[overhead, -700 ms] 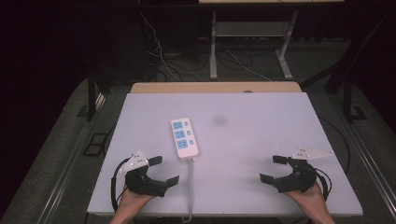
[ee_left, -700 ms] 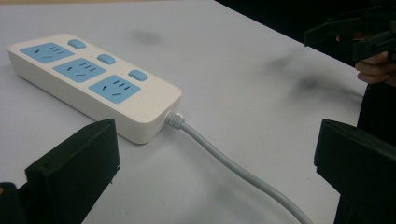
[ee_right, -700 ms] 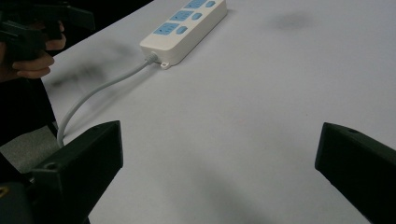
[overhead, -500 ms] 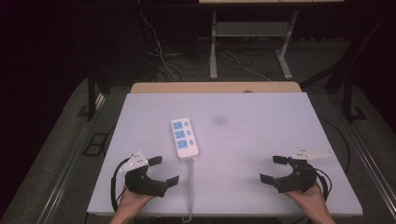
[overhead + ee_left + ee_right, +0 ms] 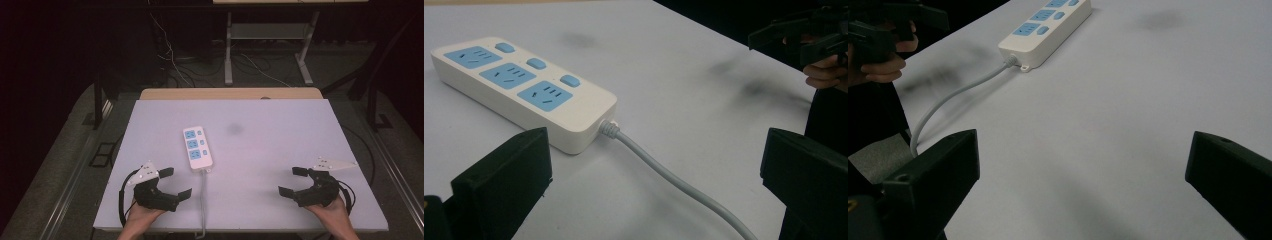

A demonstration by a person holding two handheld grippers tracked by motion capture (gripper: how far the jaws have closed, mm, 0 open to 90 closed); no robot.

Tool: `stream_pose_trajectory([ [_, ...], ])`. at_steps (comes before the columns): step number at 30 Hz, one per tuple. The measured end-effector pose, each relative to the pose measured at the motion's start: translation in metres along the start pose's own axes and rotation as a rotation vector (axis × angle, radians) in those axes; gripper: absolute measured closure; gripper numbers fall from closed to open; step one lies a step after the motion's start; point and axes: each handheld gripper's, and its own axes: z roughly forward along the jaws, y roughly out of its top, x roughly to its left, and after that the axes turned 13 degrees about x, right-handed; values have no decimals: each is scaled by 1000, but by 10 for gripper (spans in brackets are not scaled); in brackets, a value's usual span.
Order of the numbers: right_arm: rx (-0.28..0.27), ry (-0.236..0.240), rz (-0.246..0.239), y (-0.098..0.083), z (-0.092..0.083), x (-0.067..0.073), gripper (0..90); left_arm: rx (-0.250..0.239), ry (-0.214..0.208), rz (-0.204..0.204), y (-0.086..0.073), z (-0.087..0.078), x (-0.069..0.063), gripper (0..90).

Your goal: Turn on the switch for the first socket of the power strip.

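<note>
Grippers, left [image 5: 176, 183] and right [image 5: 290, 181], both wide apart, empty, near front edge of tabletop [image 5: 280, 125]. We judge start: next, reach power strip [image 5: 198, 147].

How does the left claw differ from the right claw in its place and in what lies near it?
The left claw sits at the table's near left, close beside the power strip and its cord; the right claw sits at the near right, far from the strip, on bare table. Both are open, hold nothing, and point inward.
</note>
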Motion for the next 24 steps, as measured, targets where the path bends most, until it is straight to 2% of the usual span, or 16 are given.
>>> stream_pose_trajectory([
  [16,6,0,-3,-1,0,0,6,48,10,28,8,-3,-6,0],
  [24,6,-1,2,-1,-1,0,6,79,17,24,16,-3,-6,0],
])
